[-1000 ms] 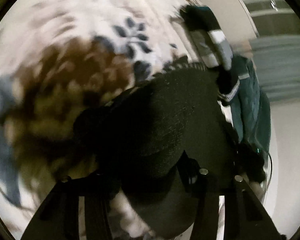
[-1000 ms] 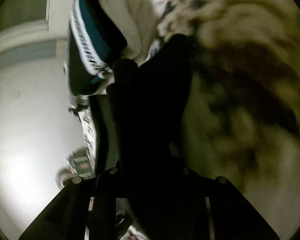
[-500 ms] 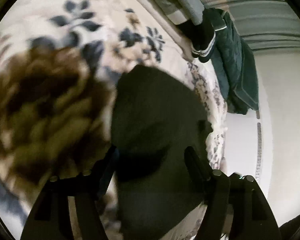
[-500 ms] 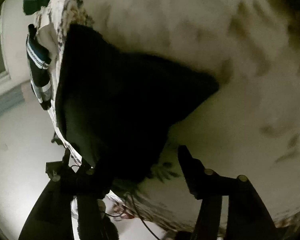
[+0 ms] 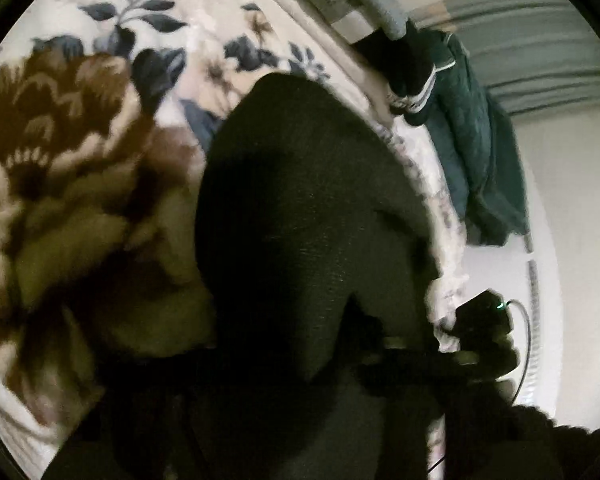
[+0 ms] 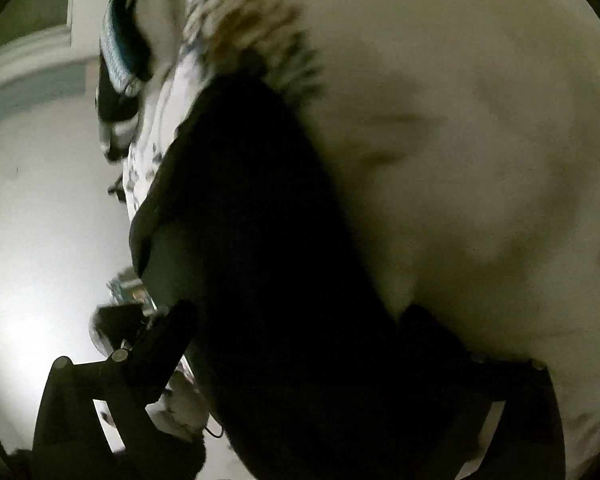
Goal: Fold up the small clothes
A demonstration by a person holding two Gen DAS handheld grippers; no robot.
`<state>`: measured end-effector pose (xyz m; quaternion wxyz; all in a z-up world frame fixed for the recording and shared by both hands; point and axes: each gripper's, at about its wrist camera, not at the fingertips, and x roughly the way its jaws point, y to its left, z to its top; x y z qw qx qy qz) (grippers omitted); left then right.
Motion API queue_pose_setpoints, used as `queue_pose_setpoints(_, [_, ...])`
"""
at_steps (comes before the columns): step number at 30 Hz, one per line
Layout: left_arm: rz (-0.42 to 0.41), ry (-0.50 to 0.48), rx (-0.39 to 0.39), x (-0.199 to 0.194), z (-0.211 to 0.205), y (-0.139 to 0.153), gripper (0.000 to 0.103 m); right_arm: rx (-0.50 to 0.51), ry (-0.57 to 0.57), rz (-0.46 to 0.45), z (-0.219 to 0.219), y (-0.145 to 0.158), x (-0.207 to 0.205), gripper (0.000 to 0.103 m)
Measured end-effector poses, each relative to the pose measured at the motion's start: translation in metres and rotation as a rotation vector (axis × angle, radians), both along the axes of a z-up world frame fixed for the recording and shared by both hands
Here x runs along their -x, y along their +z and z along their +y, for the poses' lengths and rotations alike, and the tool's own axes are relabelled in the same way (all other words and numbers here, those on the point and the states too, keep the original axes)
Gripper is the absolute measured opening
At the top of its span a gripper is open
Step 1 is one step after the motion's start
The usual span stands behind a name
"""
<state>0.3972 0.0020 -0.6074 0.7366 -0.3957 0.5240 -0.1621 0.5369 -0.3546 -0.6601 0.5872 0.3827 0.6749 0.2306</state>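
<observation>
In the left wrist view the left claw sits low in shadow, so dark that its two fingers barely separate from the cloth; a black garment runs straight down into the claw's mouth, yet whether the fingers are pressed on it or only lie beside it cannot be told. The garment spreads forward from that claw as a broad dark knit shape on a floral bedspread, whose big brown bloom fills the left side and whose blue leaves sit at the top. Past the garment, toward the far edge of the bed, lies a striped grey and white piece, and just beside it a dark teal cloth hangs over the bed's edge toward the pale floor. At lower right a small black device with a green light and a thin cable rests by the bed's edge. In the right wrist view the right claw stands with its fingers spread wide apart, the black garment passing between them and covering the gap, one finger on each side of the cloth without visibly pinching it. The garment lies along the bed's edge, with blurred pale bedspread to its right and the floor to its left.
</observation>
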Motion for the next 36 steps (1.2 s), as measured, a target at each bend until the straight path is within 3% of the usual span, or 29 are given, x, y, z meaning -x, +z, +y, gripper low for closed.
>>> queue_pose_setpoints(1, [0.007,0.004,0.000,-0.003,0.003,0.005,0.022,0.017,0.012,0.019,0.006,0.002,0.004,0.027])
queue_pose_setpoints(5, [-0.002,-0.021,0.006,-0.009,0.023,0.038,0.021,-0.093,-0.075,0.060,0.016,0.019,0.024,0.024])
queue_pose_setpoints(8, [0.030,-0.095,-0.111,-0.012,0.038,0.044,0.025,-0.130,-0.047,0.073,0.037,0.032,0.047,0.023])
queue_pose_setpoints(10, [0.127,-0.125,-0.182,-0.010,0.049,0.029,0.038,-0.046,-0.001,0.113,0.052,0.019,0.061,0.023])
queue_pose_setpoints(11, [0.155,-0.123,-0.202,-0.004,0.057,0.024,0.038,-0.003,-0.004,0.134,0.055,0.013,0.063,0.027])
queue_pose_setpoints(13, [0.163,-0.109,-0.234,0.007,0.065,0.027,0.049,0.064,-0.059,0.186,0.042,0.001,0.074,0.045])
queue_pose_setpoints(17, [0.159,-0.058,-0.371,0.034,0.074,0.053,0.050,0.142,-0.166,0.158,0.016,0.023,0.087,0.055])
queue_pose_setpoints(18, [0.179,-0.044,-0.501,0.045,0.074,0.061,0.051,0.155,-0.180,0.142,0.015,0.029,0.087,0.056])
queue_pose_setpoints(20, [0.221,-0.035,-0.667,0.061,0.073,0.061,0.064,0.185,-0.184,0.116,0.016,0.041,0.091,0.056])
queue_pose_setpoints(22, [0.265,-0.017,-0.757,0.080,0.077,0.047,0.068,0.192,-0.169,0.085,0.021,0.050,0.089,0.056])
queue_pose_setpoints(24, [0.346,-0.020,-0.761,0.094,0.081,0.018,0.068,0.195,-0.139,0.060,0.033,0.056,0.087,0.056])
queue_pose_setpoints(26, [0.407,-0.033,-0.747,0.101,0.081,-0.012,0.085,0.245,-0.091,0.014,0.054,0.060,0.079,0.055])
queue_pose_setpoints(27, [0.383,-0.027,-0.760,0.102,0.080,-0.015,0.089,0.292,-0.082,-0.012,0.062,0.063,0.074,0.023])
queue_pose_setpoints(28, [0.370,-0.013,-0.762,0.102,0.080,-0.016,0.094,0.339,-0.069,-0.028,0.068,0.068,0.070,0.010])
queue_pose_setpoints(30, [0.366,0.004,-0.735,0.100,0.085,-0.021,0.103,0.400,-0.085,-0.065,0.069,0.081,0.070,0.009])
queue_pose_setpoints(32, [0.366,0.009,-0.719,0.098,0.088,-0.025,0.103,0.461,-0.092,-0.085,0.064,0.090,0.068,0.008])
queue_pose_setpoints(36, [0.357,0.012,-0.734,0.098,0.089,-0.027,0.103,0.471,-0.004,0.006,0.061,0.064,0.066,0.009])
